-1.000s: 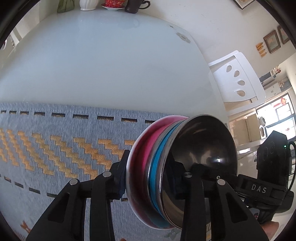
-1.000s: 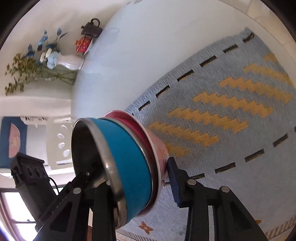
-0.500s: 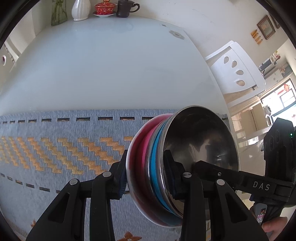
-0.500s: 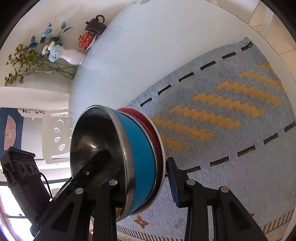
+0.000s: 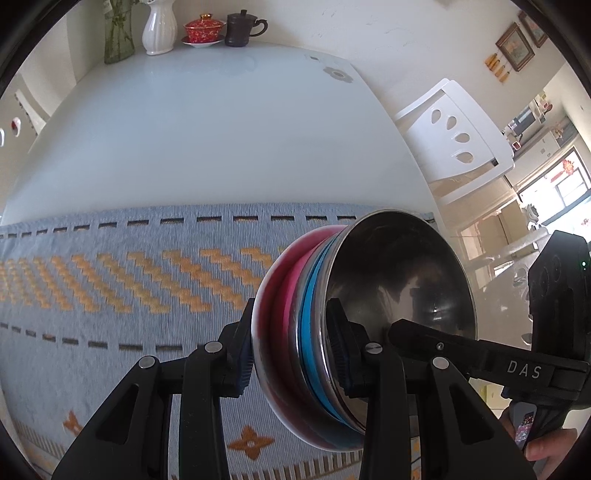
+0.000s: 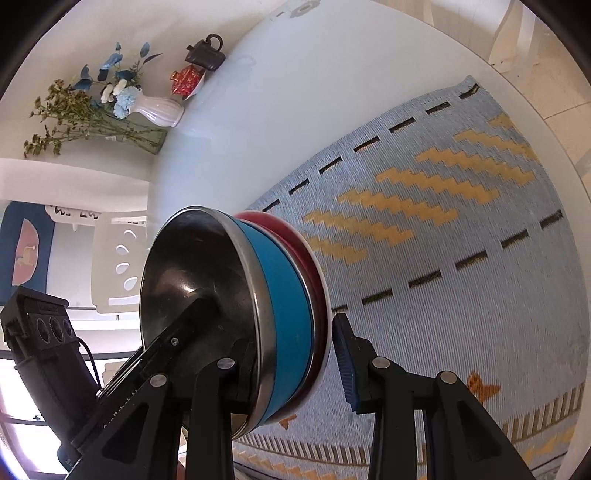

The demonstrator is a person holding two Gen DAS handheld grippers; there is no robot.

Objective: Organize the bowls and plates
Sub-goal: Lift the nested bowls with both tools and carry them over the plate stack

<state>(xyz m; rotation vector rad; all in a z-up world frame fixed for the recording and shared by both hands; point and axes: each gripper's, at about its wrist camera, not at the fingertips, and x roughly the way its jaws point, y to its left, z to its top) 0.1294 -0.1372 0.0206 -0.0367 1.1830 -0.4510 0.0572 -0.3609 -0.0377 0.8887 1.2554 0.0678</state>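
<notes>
Steel inside, blue in the middle, red underneath: three nested pieces, steel bowl (image 5: 402, 280) in blue bowl (image 6: 288, 306) on red dish (image 5: 284, 295), carried as one stack. Pinched at one rim by the left gripper (image 5: 291, 354), one pad inside the steel, the other pressed under the red. Pinched the same way on the opposite rim by the right gripper (image 6: 295, 365). Both sets of jaws clenched across all three layers, nothing slack in sight.

Hung over the blue woven mat (image 5: 129, 277) on the white table (image 5: 203, 129), apparently clear of the cloth, though the underside of the stack stayed hidden from both cameras.

Judged as a two-handed carry toward a resting place. Called for matched travel of both hands, since any drift apart would have dragged a pad off the slick steel lip. Called also for equal height on both sides, to stop the inner bowls sliding out. Best set down flat and gently, base first, before easing either grip. Worth steering well away from the white vase (image 5: 159, 27) and the dark cup (image 5: 240, 24) at the far edge.
</notes>
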